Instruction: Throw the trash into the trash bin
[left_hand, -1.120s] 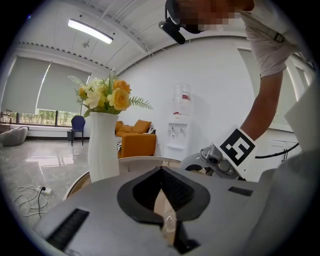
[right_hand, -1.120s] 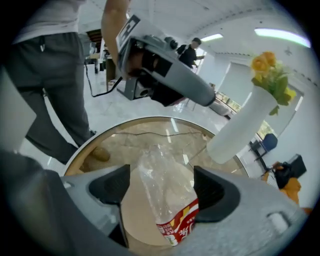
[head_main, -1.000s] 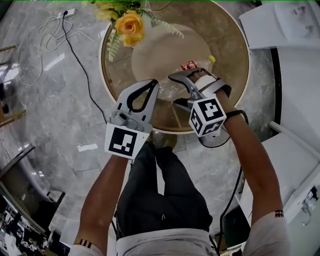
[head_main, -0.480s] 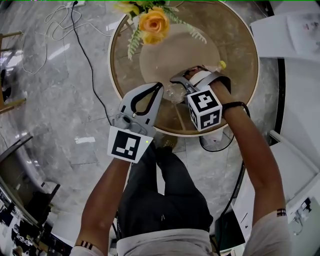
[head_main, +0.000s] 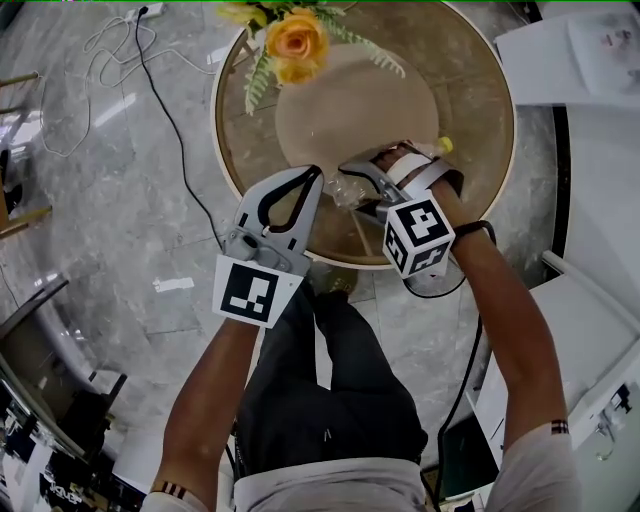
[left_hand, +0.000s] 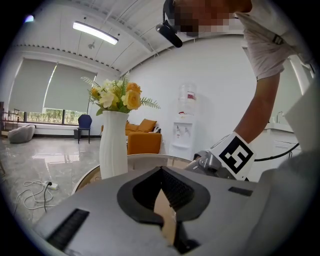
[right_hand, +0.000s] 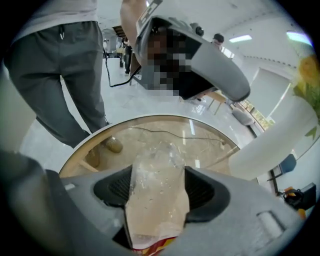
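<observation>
A crumpled clear plastic bottle (right_hand: 156, 192) with a red label and a yellow cap (head_main: 443, 146) lies on the round glass table (head_main: 470, 90). My right gripper (head_main: 385, 170) points steeply down over it. Its jaws have just been closing, and both pads now touch the bottle's sides (right_hand: 157, 172). My left gripper (head_main: 314, 175) hovers level at the table's near edge, just left of the bottle. It is shut, with a thin tan scrap (left_hand: 165, 215) pinched between its pads. No trash bin shows in any view.
A white vase (left_hand: 112, 142) of yellow flowers (head_main: 295, 35) stands at the table's far side. Cables (head_main: 150, 80) trail over the marble floor on the left. White counters (head_main: 590, 60) line the right. The person's legs stand against the table's near rim.
The right gripper has come down over the bottle, hiding its red label, and its jaws have narrowed onto it. The left gripper has stayed put.
</observation>
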